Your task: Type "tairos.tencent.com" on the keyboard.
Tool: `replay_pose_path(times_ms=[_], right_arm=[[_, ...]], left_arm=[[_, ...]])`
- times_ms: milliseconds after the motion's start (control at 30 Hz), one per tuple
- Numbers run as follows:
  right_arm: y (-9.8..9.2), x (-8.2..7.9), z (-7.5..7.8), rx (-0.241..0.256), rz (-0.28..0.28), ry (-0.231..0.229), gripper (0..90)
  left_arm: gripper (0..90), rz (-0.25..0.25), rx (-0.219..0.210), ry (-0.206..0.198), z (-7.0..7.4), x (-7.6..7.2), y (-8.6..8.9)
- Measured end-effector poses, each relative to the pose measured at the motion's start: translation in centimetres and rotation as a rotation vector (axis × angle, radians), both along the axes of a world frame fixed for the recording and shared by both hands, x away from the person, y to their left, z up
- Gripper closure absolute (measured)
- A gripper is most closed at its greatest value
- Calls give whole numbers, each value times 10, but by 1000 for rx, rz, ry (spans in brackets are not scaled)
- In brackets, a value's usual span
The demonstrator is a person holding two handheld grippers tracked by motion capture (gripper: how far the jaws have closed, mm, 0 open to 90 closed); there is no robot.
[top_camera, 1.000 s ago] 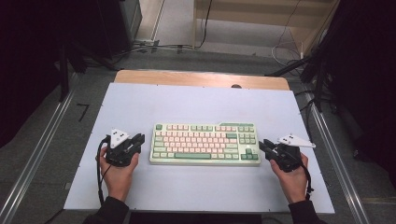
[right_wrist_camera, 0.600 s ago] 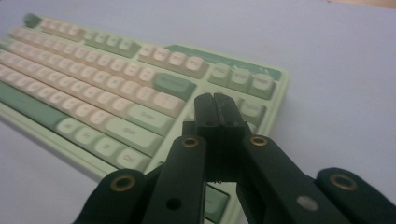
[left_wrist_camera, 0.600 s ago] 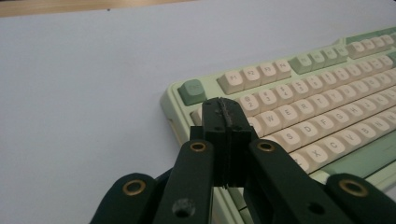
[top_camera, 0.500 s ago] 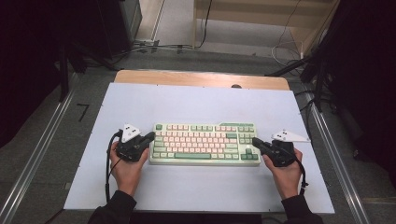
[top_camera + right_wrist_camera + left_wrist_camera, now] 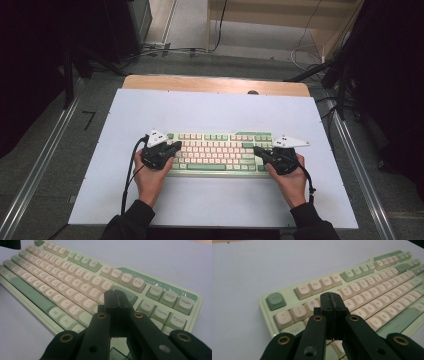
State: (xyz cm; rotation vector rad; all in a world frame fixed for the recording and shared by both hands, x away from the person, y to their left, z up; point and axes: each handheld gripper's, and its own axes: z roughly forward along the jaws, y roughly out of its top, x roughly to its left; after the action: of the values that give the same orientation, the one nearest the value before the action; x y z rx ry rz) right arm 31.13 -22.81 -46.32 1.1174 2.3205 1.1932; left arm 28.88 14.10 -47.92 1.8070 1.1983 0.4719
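Over the keyboard (image 5: 219, 153), both grippers are in position, one at each end. I judge the work to be key pressing with closed fingers; the approach looks complete and the pressing itself is what remains, since I cannot confirm that any key is pushed down.

Keyboard location: it lies flat on the white desk (image 5: 215, 110), nearer the desk's front edge than its back edge, long side parallel to that front edge.

Left gripper (image 5: 171, 148): positioned over the keyboard's left end. In the left gripper view its fingers (image 5: 328, 305) are pressed together with no gap and nothing between them. The tips sit above the number row, just below the function keys (image 5: 319, 285). I cannot tell whether they touch a keycap.

Right gripper (image 5: 258, 150): positioned over the keyboard's right end. In the right gripper view its fingers (image 5: 110, 301) are likewise fully together and empty. The tips sit over the right edge of the main key block, just beside the navigation cluster (image 5: 160, 312). Contact with a key is not resolvable.
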Motion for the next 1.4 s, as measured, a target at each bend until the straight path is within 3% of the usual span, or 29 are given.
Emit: replay_pose_path(times_ms=[67, 333, 400, 500, 567, 600, 700, 1400], right_arm=[[3, 2, -1, 2, 1, 2, 878], [16, 7, 2, -8, 29, 9, 878], [24, 10, 2, -53, 52, 14, 878], [27, 12, 0, -82, 58, 30, 878], [27, 11, 0, -50, 51, 32, 878], [28, 10, -1, -1, 45, 32, 878], [29, 9, -1, 21, 46, 26, 878], [33, 14, -3, 21, 70, 32, 878]], left_arm=[[900, -38, 8, 14, -2, 7, -11], [900, -103, 30, 15, -2, 20, -34], [900, -124, 15, 34, -1, 22, -37], [900, -130, 2, 38, -1, 23, -38], [900, -134, 8, 40, 0, 24, -38], [900, -131, 6, 40, 0, 25, -39], [900, -125, 5, 44, -2, 27, -41], [900, -113, 8, 81, -9, 30, -52]])
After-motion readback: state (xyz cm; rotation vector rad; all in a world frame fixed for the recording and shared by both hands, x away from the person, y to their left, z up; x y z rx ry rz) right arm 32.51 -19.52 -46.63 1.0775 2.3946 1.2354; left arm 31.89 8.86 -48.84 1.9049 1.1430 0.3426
